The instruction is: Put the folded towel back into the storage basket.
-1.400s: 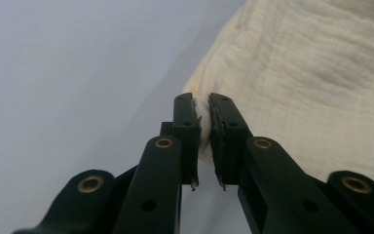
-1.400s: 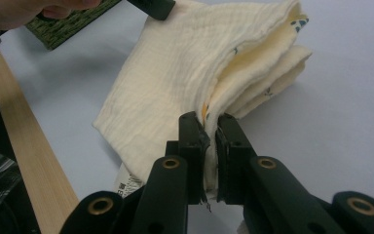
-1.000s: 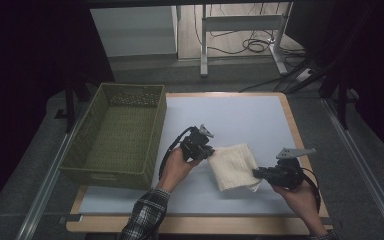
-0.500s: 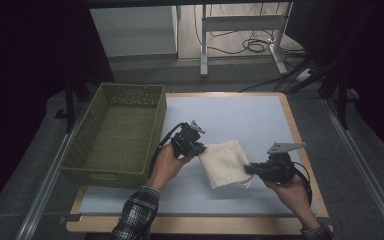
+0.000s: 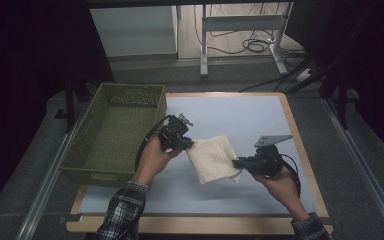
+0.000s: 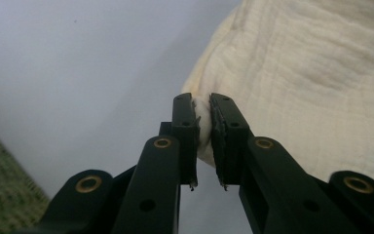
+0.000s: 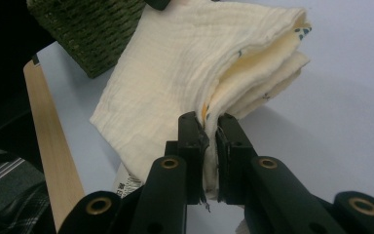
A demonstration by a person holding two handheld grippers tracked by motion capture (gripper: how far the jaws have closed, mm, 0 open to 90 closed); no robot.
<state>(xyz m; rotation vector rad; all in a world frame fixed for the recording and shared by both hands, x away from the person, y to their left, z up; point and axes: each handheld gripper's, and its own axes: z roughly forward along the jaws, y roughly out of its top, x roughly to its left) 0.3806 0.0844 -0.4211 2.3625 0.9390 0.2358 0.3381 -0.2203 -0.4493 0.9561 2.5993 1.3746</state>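
A green woven basket [image 5: 115,131] sits at the table's [image 5: 240,107] left edge. Cables [image 5: 252,46] lie on the floor beyond.

The cloth [image 5: 214,159] lies at the middle of the table [image 5: 240,107], toward my edge. My left gripper [image 5: 189,143] meets its corner at ten o'clock, and my right gripper [image 5: 237,163] meets its edge at four o'clock. The basket [image 5: 87,145] sits at nine o'clock from the cloth, at the table's left edge, apart from it.
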